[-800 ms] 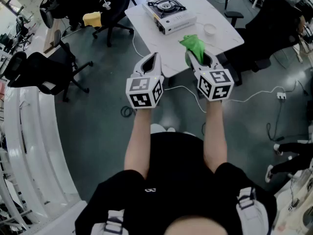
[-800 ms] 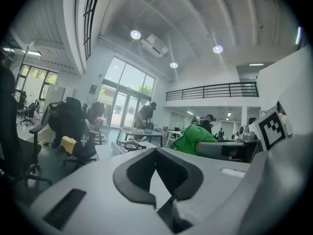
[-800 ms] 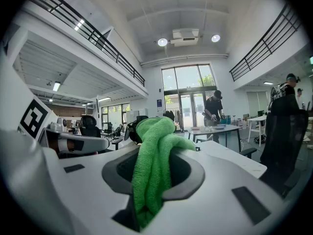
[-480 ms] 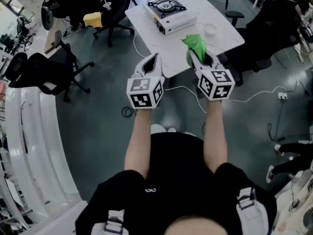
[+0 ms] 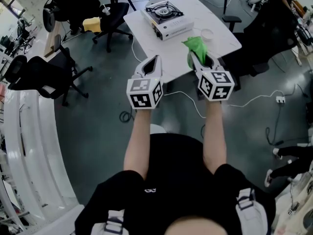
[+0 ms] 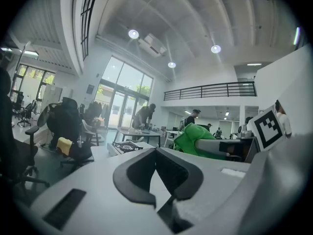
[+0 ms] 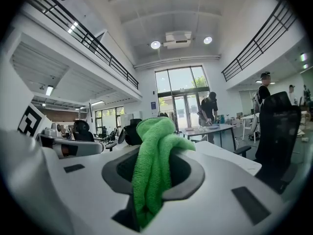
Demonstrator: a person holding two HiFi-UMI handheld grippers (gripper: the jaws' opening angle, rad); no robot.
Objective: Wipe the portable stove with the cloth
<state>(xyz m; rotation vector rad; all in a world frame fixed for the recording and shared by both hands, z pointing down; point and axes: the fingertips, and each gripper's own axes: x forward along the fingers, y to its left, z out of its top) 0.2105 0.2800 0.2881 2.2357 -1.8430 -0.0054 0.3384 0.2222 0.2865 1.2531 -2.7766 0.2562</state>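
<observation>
The portable stove (image 5: 165, 17), white with a black burner, stands on the far part of a white table (image 5: 222, 40); it also shows small in the left gripper view (image 6: 126, 146). My right gripper (image 5: 194, 58) is held in the air short of the table's near edge, shut on a green cloth (image 5: 195, 45) that bunches out past its tips. The cloth (image 7: 154, 163) fills that gripper's jaws (image 7: 156, 153). My left gripper (image 5: 154, 61) hovers beside it, level with it, shut with nothing between its jaws (image 6: 156, 154).
A small white bowl (image 5: 208, 33) sits on the table right of the stove. Black office chairs stand at the left (image 5: 44, 72), one bearing a yellow thing (image 5: 93, 21), and another at the right (image 5: 266, 38). White cables (image 5: 186, 93) cross the floor beneath the grippers.
The table and stove have shifted slightly up and left in the head view. Both grippers keep the same pose, the cloth still clamped in the right one.
</observation>
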